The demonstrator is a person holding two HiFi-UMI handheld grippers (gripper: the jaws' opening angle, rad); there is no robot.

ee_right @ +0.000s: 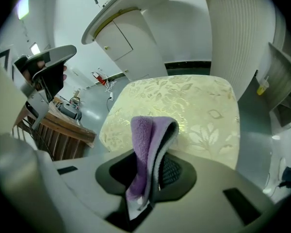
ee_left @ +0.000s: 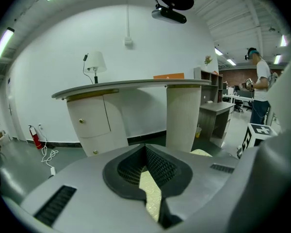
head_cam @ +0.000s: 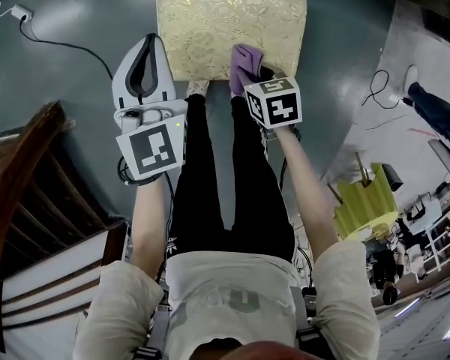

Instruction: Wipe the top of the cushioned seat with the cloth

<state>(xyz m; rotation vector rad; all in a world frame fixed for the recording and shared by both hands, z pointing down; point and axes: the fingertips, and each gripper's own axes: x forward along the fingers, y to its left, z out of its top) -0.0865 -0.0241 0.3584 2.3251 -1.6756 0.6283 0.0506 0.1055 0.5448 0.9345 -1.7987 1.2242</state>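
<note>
The cushioned seat [head_cam: 232, 22] is a cream pad with a gold leaf pattern, on the floor at the top centre of the head view. My right gripper [head_cam: 249, 73] hangs over its near edge, shut on a folded purple cloth [head_cam: 244, 62]. In the right gripper view the cloth [ee_right: 148, 149] stands up between the jaws, with the seat [ee_right: 184, 106] spread out beyond it. My left gripper [head_cam: 151, 43] is held left of the seat's near corner, off the pad. Its jaws meet at the tips with nothing in them; a strip of seat [ee_left: 151, 193] shows below them.
A dark wooden chair [head_cam: 30, 201] stands at the left. A white plug and black cable [head_cam: 56, 42] lie on the floor at upper left. A yellow-green object [head_cam: 367, 201] and another person's leg [head_cam: 435, 107] are at the right. A curved white counter [ee_left: 136, 85] rises beyond the seat.
</note>
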